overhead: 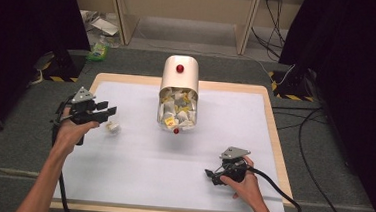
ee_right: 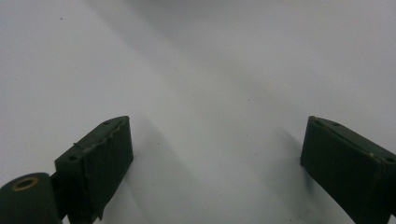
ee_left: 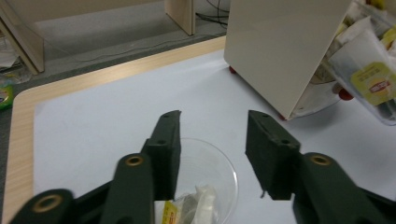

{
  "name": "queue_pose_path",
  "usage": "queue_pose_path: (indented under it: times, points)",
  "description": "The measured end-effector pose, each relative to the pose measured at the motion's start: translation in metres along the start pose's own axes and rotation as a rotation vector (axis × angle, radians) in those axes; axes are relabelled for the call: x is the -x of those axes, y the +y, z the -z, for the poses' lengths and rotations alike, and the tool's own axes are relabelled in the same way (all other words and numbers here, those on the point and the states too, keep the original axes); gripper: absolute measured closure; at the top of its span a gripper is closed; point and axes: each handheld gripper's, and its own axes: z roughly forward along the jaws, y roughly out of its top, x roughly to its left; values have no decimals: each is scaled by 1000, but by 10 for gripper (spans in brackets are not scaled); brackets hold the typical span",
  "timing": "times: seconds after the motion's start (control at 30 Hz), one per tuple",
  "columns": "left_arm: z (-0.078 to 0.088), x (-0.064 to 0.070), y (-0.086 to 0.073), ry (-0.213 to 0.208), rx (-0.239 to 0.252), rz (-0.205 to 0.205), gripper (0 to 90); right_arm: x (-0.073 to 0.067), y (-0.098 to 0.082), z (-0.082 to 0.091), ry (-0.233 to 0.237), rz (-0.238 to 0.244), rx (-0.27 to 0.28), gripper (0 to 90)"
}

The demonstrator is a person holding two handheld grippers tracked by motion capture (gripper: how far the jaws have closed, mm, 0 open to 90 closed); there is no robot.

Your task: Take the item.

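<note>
scene: high view, white sheet on wood-edged worktop [overhead: 273, 142], cream rounded dispenser box with red knobs [overhead: 180, 75] at upper centre, its clear front bin full of paper tea bags with yellow tags [overhead: 177, 113]
left hand-held gripper [overhead: 106, 111]: centre-left of high view, jaws parted, holding nothing; in the left gripper view [ee_left: 212, 140] it hovers just above the cup
small clear plastic cup [ee_left: 219, 163]: bottom centre of left gripper view, on the sheet beneath the jaws; at [overhead: 112, 127] in high view, just right of the left hand
cup contents: one white tea bag with yellow tag [ee_left: 196, 205] lying inside
right hand-held gripper [overhead: 210, 174]: lower right of high view, low over bare sheet; right gripper view [ee_right: 215, 154] has jaws wide apart, nothing between them
dispenser in left gripper view: upper right [ee_left: 280, 51], well apart from cup
progress: looks like one bag moved to cup and let go; dispenser bin full
left to do: likely more bags to fetch, if the job wants more; can't tell the count
risk: light cup may tip if nudged by jaws
</note>
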Motion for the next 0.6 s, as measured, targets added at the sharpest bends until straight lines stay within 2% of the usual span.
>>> queue_pose_path:
  times: [0.17,0.27,0.33,0.6]
  points:
    - [0,3,-3,-25,11,28,348,0,0,0,0,-1,0,97]
    - [-1,8,-3,-24,16,42,228,0,0,0,1,-1,0,97]
    - [-1,13,-4,-32,11,40,167,0,0,0,1,-1,0,97]
    - [-2,29,-9,-65,11,17,152,0,0,0,0,0,0,97]
